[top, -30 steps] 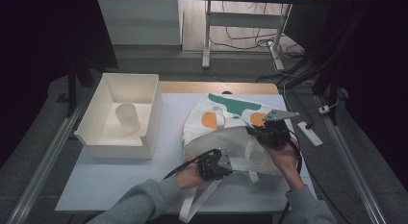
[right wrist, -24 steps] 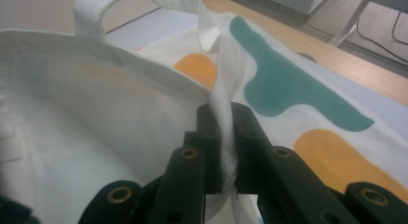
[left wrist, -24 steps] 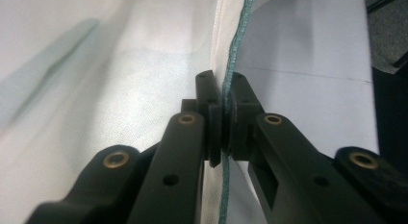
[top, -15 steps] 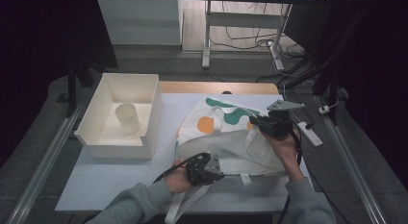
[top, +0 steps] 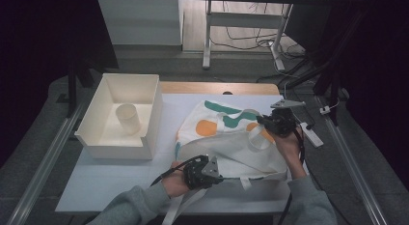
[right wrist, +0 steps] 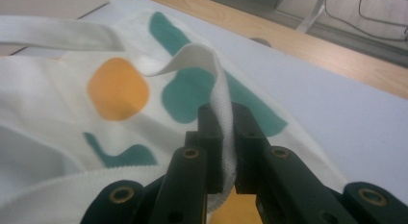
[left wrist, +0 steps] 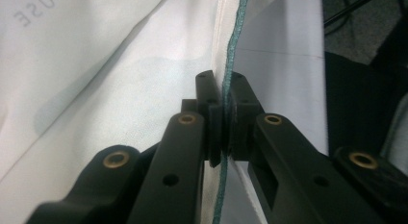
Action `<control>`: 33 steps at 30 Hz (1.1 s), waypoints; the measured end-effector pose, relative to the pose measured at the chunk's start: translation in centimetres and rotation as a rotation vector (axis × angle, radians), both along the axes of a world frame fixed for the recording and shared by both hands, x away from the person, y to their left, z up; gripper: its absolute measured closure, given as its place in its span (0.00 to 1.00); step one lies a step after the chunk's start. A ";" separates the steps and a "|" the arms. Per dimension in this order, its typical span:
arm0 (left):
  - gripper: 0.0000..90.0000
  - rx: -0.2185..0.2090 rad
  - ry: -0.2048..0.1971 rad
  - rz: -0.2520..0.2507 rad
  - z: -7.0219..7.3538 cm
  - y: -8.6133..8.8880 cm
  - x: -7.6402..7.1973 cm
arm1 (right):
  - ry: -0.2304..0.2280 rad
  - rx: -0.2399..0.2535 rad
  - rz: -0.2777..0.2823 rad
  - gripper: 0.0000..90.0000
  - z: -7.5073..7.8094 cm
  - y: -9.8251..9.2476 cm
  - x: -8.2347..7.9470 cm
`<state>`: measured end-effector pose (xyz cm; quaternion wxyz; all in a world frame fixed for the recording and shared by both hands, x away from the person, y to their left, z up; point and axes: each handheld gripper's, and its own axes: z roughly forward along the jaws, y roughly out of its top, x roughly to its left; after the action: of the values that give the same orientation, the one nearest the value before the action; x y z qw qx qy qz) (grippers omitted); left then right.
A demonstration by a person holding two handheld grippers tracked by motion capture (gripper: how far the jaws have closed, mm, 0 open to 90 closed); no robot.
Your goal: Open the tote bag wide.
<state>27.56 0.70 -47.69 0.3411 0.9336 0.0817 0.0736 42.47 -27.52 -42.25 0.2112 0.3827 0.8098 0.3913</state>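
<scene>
A white cloth tote bag (top: pixel 226 138) with green and orange patches lies spread across the table's middle and right. My left gripper (top: pixel 218 170) is shut on the bag's near edge; in the left gripper view the pads (left wrist: pixel 217 119) pinch a green-stitched hem (left wrist: pixel 230 56). My right gripper (top: pixel 264 122) sits at the bag's right side, shut on a white woven strap. In the right gripper view that strap (right wrist: pixel 217 84) curls up between the black jaws, over the bag's printed face (right wrist: pixel 118 89).
A white open box (top: pixel 126 114) holding a white cup (top: pixel 128 119) stands at the table's left. A white power strip (top: pixel 311 134) lies by the right edge. A wooden strip (top: pixel 217 88) runs along the far edge; another loose strap (top: pixel 178 210) hangs off the front.
The left gripper has drawn the bag's near edge toward the front left. The right gripper has pulled the strap rightward and farther back, so the bag lies stretched wider.
</scene>
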 end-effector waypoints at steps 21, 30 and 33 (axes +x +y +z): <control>0.95 -0.028 0.060 0.000 -0.1 0.6 0.5 | 0.036 0.055 -0.027 0.47 -0.3 -2.7 0.1; 0.95 -0.027 0.062 0.002 -0.2 0.7 0.7 | -0.041 0.068 0.218 0.47 3.8 1.0 -5.2; 0.95 -0.027 0.063 0.001 -0.2 0.7 0.8 | -0.018 0.039 0.300 0.47 3.7 3.5 -6.0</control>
<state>28.32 1.37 -47.90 0.3507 0.9308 0.0940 0.0431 36.48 -24.05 -38.59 0.1500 0.2581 0.8482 0.4376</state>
